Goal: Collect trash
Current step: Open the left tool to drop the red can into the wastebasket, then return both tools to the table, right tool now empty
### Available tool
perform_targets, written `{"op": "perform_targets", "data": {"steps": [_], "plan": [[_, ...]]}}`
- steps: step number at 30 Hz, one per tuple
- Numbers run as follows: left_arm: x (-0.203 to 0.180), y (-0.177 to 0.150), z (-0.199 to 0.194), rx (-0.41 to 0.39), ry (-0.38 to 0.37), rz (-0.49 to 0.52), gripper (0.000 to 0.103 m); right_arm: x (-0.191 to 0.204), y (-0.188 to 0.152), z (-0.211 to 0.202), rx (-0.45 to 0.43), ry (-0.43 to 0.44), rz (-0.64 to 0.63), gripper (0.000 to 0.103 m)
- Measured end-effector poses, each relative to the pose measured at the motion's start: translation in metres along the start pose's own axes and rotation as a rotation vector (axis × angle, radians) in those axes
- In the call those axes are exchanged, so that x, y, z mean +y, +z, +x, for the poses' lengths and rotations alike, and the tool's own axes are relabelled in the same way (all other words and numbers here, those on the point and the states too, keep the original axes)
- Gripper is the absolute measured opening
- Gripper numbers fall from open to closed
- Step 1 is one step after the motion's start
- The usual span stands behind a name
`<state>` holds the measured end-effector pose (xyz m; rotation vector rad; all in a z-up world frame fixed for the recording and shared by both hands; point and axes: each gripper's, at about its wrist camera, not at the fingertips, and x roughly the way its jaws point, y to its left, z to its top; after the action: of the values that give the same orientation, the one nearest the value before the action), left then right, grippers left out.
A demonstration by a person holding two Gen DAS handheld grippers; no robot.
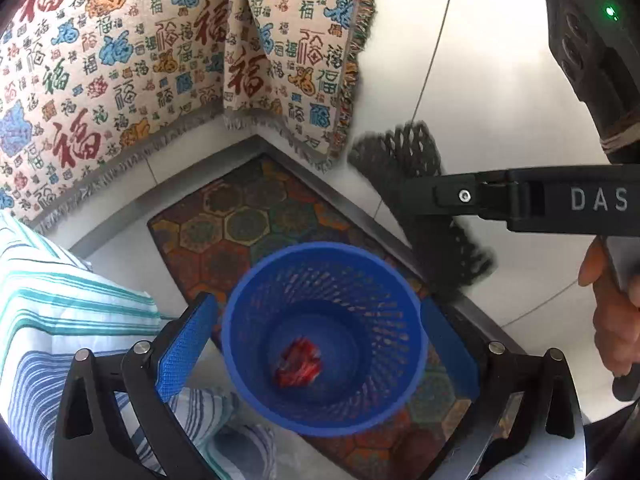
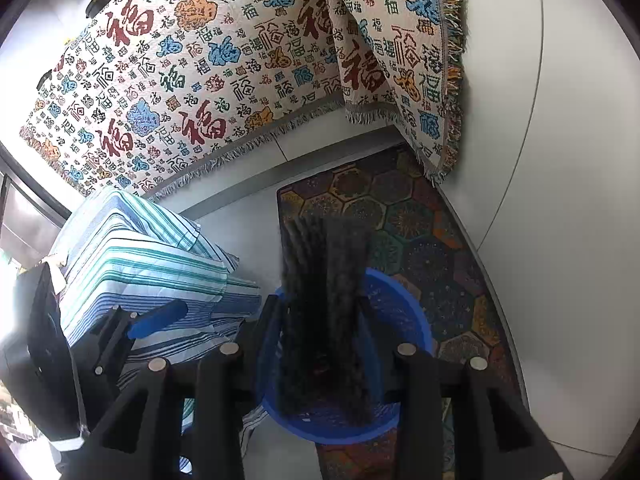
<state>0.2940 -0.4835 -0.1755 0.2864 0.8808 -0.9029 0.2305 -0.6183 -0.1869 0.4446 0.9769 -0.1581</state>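
Both wrist cameras look steeply down from close above the blue mesh bin (image 1: pixel 322 340), which sits at six o'clock in each view. They share the bin, the hexagon-patterned mat (image 2: pixel 420 248) and the character-print throw (image 1: pixel 120 60) at eleven o'clock.

Blue mesh bin (image 1: pixel 320 336) — red scrap (image 1: pixel 298 364), seemingly; dark netting (image 2: pixel 326 320).

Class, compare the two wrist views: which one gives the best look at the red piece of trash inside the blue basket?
The left wrist view. It looks straight down into the blue basket, so the red trash lies in plain sight on its bottom. In the right wrist view, the black mesh piece held by the right gripper covers the basket's inside, hiding the trash.
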Motion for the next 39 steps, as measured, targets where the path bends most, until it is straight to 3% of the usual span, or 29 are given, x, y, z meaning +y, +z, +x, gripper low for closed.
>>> {"op": "perform_targets", "data": {"steps": [11,16,20,25,31,33,39], "plan": [[0.015,0.004,-0.019,-0.040,-0.017,-0.081,0.101,0.004,0.000,-0.009,-0.023,-0.003,-0.004,0.044],[0.022,-0.001,-0.066,-0.107,-0.025,-0.132,0.101,0.023,0.001,-0.029,-0.093,-0.042,-0.051,0.045],[0.040,-0.020,-0.120,-0.154,0.011,-0.166,0.101,0.063,-0.001,-0.053,-0.187,-0.073,-0.140,0.046],[0.087,-0.075,-0.193,-0.176,0.090,-0.253,0.101,0.132,-0.009,-0.076,-0.290,-0.040,-0.245,0.053],[0.159,-0.168,-0.260,-0.119,0.231,-0.363,0.101,0.239,-0.043,-0.080,-0.329,0.072,-0.424,0.059],[0.182,-0.197,-0.276,-0.092,0.294,-0.381,0.101,0.266,-0.059,-0.075,-0.318,0.109,-0.469,0.059],[0.239,-0.261,-0.304,-0.073,0.466,-0.490,0.101,0.339,-0.119,-0.028,-0.170,0.165,-0.663,0.059]]}}
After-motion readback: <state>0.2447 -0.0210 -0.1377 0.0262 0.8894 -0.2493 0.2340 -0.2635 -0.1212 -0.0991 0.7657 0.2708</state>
